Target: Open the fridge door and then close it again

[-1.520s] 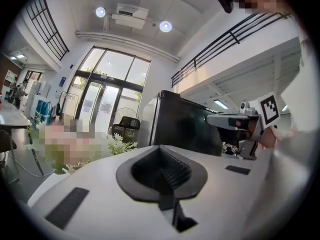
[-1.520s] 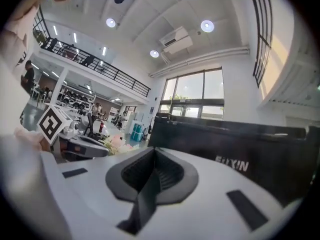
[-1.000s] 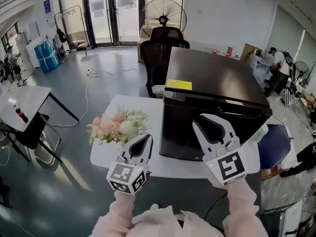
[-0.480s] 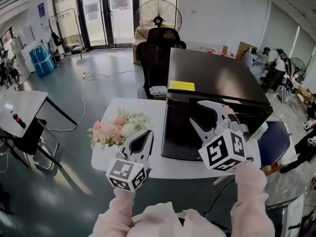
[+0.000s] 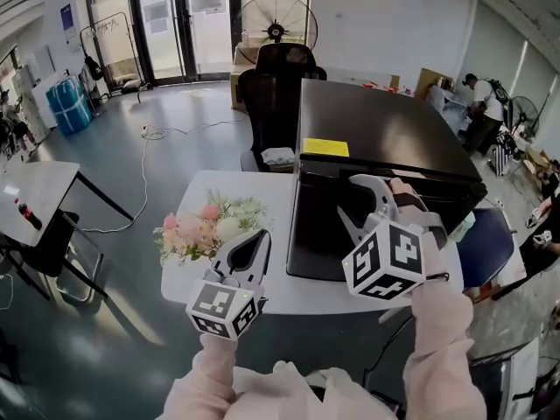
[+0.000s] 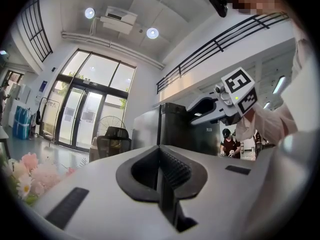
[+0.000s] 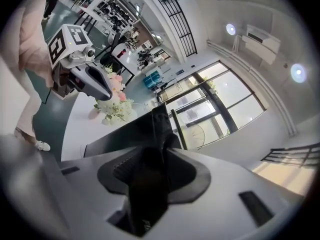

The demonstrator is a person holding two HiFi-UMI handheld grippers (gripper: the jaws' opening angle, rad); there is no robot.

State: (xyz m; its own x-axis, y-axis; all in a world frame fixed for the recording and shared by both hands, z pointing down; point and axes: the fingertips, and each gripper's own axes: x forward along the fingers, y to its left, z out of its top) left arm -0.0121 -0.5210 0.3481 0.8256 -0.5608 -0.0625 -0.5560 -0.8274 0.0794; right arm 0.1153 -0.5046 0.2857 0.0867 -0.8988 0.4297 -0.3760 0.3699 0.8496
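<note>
Tools first: right gripper [image 5: 346,195] lies on its side and points somewhat down. Its jaws are wide apart and closing, with the upper front edge of the fridge door [image 5: 315,230] standing between them as a dark slab; we cannot make out the pads pressing on it. Left gripper [image 5: 259,239] is held level at our 11 o'clock, jaws fully together with nothing between them, touching nothing that we can see. We note the door looks flush against the fridge [image 5: 385,125], so closed. The fridge is a small black box on the right end of the white table [image 5: 271,191], at our 1 o'clock, with a yellow label [image 5: 325,147] on its top near the front edge. At 11 o'clock on the same table, just beyond the left gripper, lies a bunch of pink and white flowers [image 5: 206,226], apart from the fridge. Behind the table at 12 o'clock stands a black office chair [image 5: 278,81], and farther out at 12 a large floor fan [image 5: 276,26] before glass doors. At 9 o'clock, well apart, a second white table [image 5: 48,173] carries a small bottle [image 5: 27,206]. At 3 o'clock, beside the fridge, we see a blue seat [image 5: 488,252]. At 2 o'clock, people [image 5: 479,116] stand far off.
</note>
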